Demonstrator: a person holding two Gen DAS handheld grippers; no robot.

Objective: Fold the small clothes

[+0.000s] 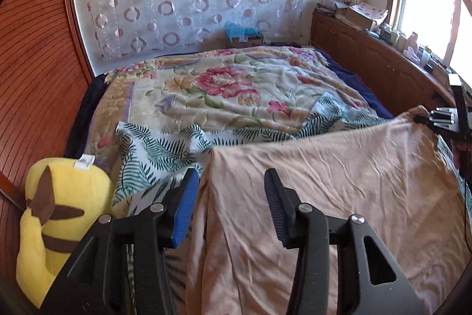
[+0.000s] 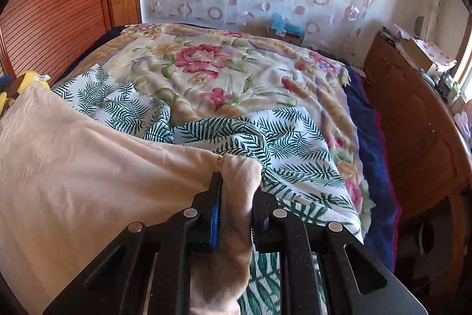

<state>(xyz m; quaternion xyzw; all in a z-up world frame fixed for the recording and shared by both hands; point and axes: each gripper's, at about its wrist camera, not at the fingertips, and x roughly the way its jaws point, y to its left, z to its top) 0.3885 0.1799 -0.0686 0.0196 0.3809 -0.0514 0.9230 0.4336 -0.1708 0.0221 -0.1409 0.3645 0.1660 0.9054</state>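
We find no text we can read: the white tag on the yellow plush toy (too small and blurred) stays illegible.

Clothes on the bed
Peach garment lies over fern-print cloth on the floral blanket; plush toy left.

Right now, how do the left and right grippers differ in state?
The left gripper stands open, its fingers apart above the beige cloth with nothing pinched between them; the right gripper is closed on a bunched corner of that cloth. The left gripper sits over the cloth's near left part, while the right gripper holds its far right corner. Both are black with one blue pad and point down toward the bed.
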